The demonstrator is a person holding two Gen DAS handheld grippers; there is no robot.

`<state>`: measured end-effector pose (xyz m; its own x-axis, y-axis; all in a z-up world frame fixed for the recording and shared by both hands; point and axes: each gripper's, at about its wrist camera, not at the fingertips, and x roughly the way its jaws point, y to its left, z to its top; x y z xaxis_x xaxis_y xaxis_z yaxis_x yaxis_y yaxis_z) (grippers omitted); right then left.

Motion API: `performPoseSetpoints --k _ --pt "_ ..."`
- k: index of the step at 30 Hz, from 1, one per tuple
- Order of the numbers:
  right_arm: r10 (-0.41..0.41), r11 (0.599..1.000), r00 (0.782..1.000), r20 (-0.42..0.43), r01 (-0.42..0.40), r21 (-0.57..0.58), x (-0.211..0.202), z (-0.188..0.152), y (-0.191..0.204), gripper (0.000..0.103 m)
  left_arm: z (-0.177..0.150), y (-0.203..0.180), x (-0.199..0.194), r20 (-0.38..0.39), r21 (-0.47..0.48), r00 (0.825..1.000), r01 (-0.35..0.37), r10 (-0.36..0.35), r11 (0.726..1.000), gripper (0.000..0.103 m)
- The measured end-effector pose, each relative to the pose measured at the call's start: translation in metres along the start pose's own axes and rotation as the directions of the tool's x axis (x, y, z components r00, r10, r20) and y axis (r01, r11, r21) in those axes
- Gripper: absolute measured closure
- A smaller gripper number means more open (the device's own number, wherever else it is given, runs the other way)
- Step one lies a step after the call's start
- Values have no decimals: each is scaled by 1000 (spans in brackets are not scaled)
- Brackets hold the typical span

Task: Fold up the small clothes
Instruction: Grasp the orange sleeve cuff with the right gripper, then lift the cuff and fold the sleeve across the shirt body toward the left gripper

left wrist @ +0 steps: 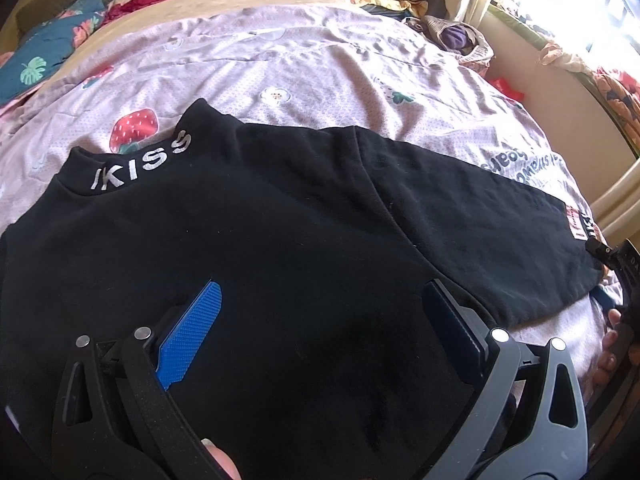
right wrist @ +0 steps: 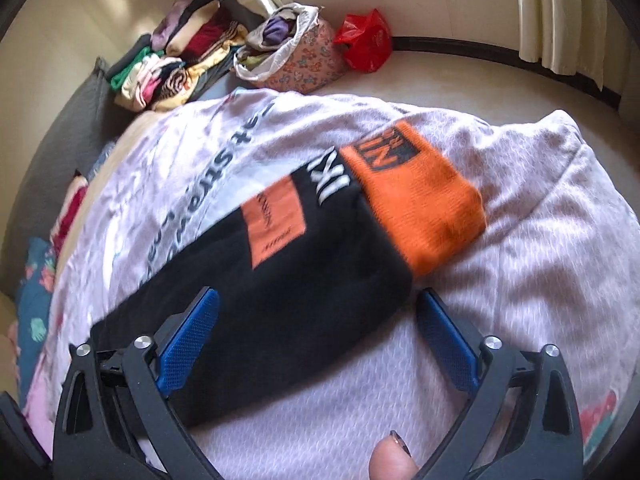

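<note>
A black long-sleeved top (left wrist: 260,220) lies flat on the pink strawberry-print bedspread (left wrist: 320,64), its collar (left wrist: 140,164) printed "KISS" at the upper left. My left gripper (left wrist: 322,288) hovers open over the top's body, nothing between its blue pads (left wrist: 192,336). In the right wrist view the top's black sleeve (right wrist: 288,280) stretches out with an orange patch (right wrist: 274,224) and an orange cuff (right wrist: 420,208). My right gripper (right wrist: 318,294) is open and straddles the sleeve just short of the cuff; the pads do not press on it.
Stacks of folded clothes (right wrist: 176,60), a floral fabric bag (right wrist: 292,52) and a red plastic bag (right wrist: 366,40) sit beyond the bedspread's far edge. A pale curtain (right wrist: 560,12) hangs at the right. A teal floral pillow (left wrist: 52,56) lies at the far left.
</note>
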<state>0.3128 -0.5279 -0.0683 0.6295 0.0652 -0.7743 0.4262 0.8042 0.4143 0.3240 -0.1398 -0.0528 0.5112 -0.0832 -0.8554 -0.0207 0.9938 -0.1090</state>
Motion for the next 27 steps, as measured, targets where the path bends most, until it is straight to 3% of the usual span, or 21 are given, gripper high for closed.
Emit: performPoseSetpoints --k 2,8,18,27 --pt "16 1000 999 32 -17 26 1 5 -4 43 2 1 2 7 3 1000 -19 19 1000 8" --pt "55 996 995 82 -61 63 -1 12 -11 86 9 17 1 10 -37 1000 -19 19 999 8" --pt "187 982 971 150 -186 -25 -36 10 19 90 13 41 -36 64 -85 998 15 -9 996 8" --pt "329 926 932 150 -288 -245 -74 -18 89 90 6 71 -65 91 -147 995 49 -36 988 8"
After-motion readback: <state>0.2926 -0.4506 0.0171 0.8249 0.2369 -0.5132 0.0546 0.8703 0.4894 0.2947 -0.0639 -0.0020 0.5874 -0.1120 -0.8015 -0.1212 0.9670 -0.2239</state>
